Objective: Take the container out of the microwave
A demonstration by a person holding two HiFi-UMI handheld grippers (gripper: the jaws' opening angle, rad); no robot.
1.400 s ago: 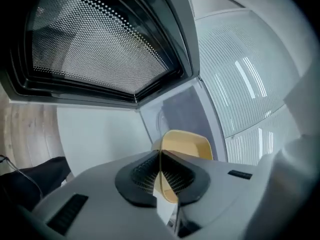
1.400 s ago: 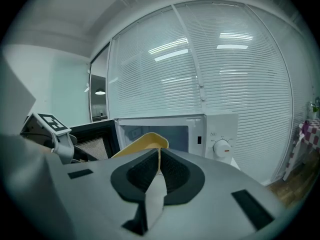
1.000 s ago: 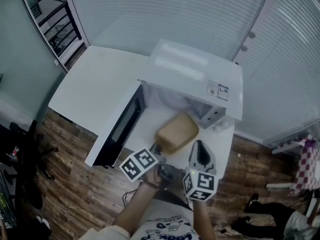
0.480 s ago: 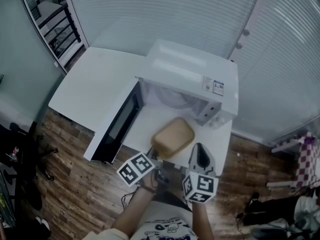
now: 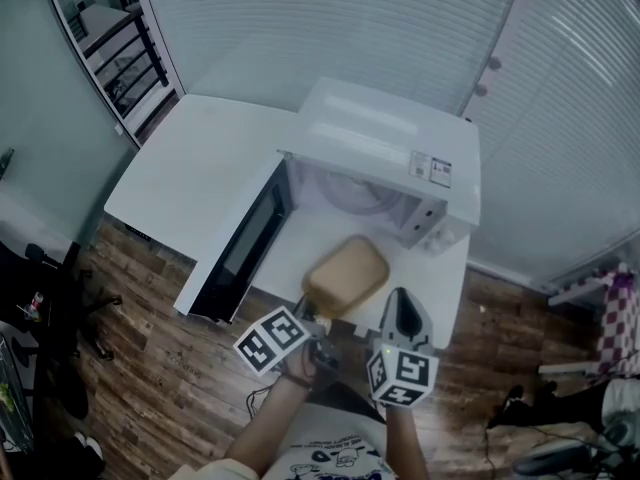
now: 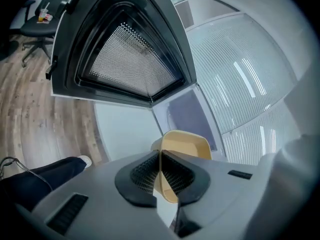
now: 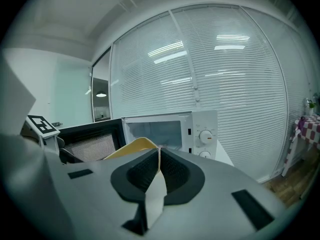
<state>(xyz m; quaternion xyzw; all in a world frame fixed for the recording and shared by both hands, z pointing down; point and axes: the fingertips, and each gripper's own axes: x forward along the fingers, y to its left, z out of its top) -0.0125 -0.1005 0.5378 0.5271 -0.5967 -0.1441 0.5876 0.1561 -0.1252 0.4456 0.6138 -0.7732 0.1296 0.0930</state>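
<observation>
The tan container [image 5: 347, 273] hangs in front of the open white microwave [image 5: 385, 138], outside its cavity and above the table's near edge. My left gripper [image 5: 308, 304] is shut on its near left rim; in the left gripper view the container [image 6: 187, 144] stands pinched between the dark pads of the left gripper [image 6: 160, 171]. My right gripper [image 5: 398, 296] meets the container's near right corner. In the right gripper view the tan rim [image 7: 132, 146] runs into the closed pads of the right gripper [image 7: 159, 166]. The microwave cavity looks bare.
The microwave door [image 5: 240, 248] swings out to the left, its mesh window [image 6: 130, 59] close by the left gripper. The white table [image 5: 200, 158] extends left of the microwave. The microwave's knobs [image 7: 206, 136] are on the right side. Blinds cover the windows behind; wood floor lies below.
Both grippers have drawn the container a little farther out from the microwave mouth, toward the person. The jaws look the same.
</observation>
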